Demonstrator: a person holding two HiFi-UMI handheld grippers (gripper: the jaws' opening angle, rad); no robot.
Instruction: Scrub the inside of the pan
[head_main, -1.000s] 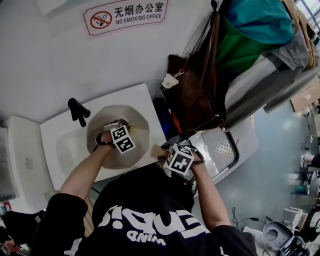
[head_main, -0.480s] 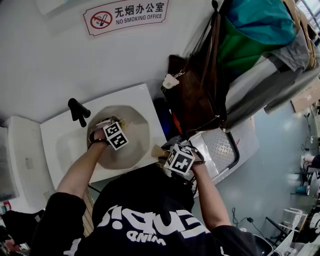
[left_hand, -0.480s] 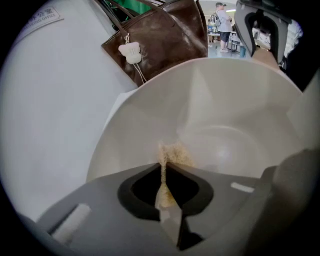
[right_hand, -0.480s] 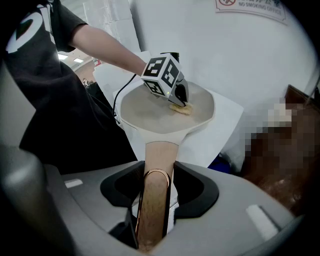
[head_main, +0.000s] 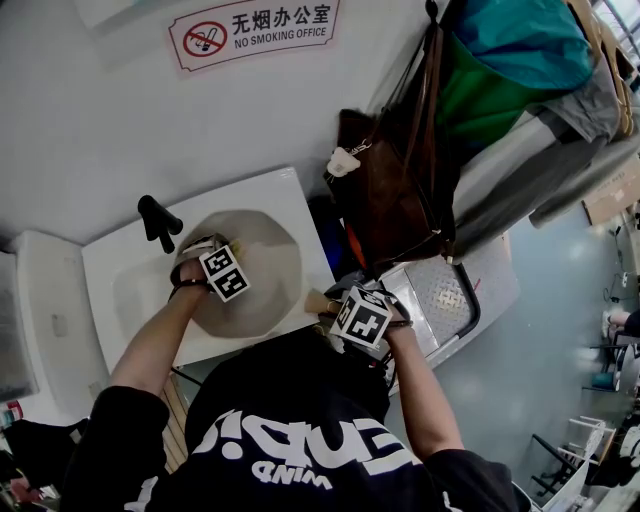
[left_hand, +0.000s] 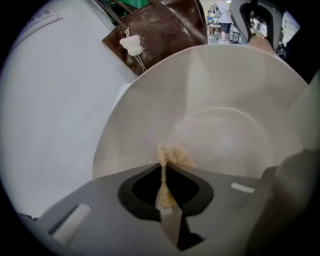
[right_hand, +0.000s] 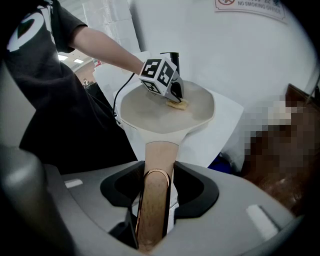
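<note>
While left tongs (left_hand: 164, 167) pinch the scrub pad (left_hand: 177, 154) in the pan (left_hand: 235, 120) and right tongs (right_hand: 156, 176) squeeze its handle (right_hand: 161, 151), hard rubbing could twist the handle loose.

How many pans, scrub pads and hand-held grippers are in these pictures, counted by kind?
1 pan
1 scrub pad
2 hand-held grippers: left hand-held gripper, right hand-held gripper
Total: 4
</note>
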